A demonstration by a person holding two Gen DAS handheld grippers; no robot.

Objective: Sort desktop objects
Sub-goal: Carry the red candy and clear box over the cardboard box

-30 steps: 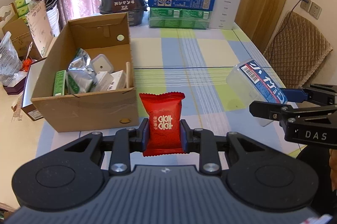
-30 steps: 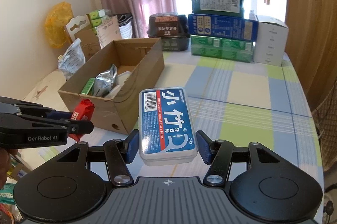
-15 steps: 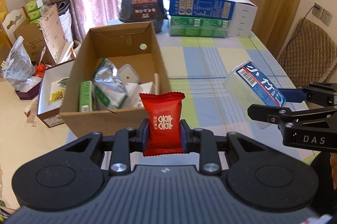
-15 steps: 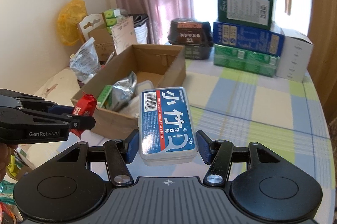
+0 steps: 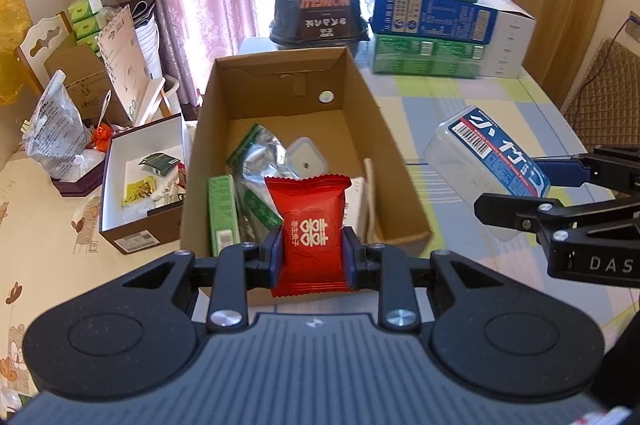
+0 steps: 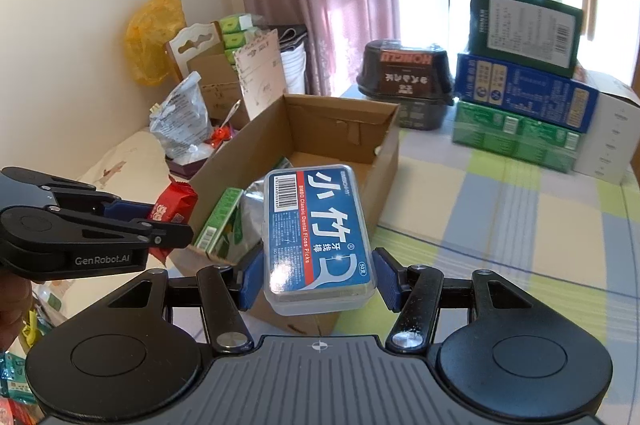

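My left gripper is shut on a red snack packet, held upright over the near end of the open cardboard box. My right gripper is shut on a clear dental floss box with a blue label, beside the carton's near right corner. The floss box and right gripper show at the right of the left wrist view; the red packet and left gripper show at the left of the right wrist view. Several packets and small boxes lie in the carton.
Stacked green, blue and white boxes and a black container stand at the table's far end. A small open white-lined box, bags and cartons crowd the surface left of the table. A checked tablecloth covers the table right of the carton.
Both grippers have moved left and forward toward the cardboard box, each keeping its load. The red packet now hangs over the box's near end instead of in front of it.
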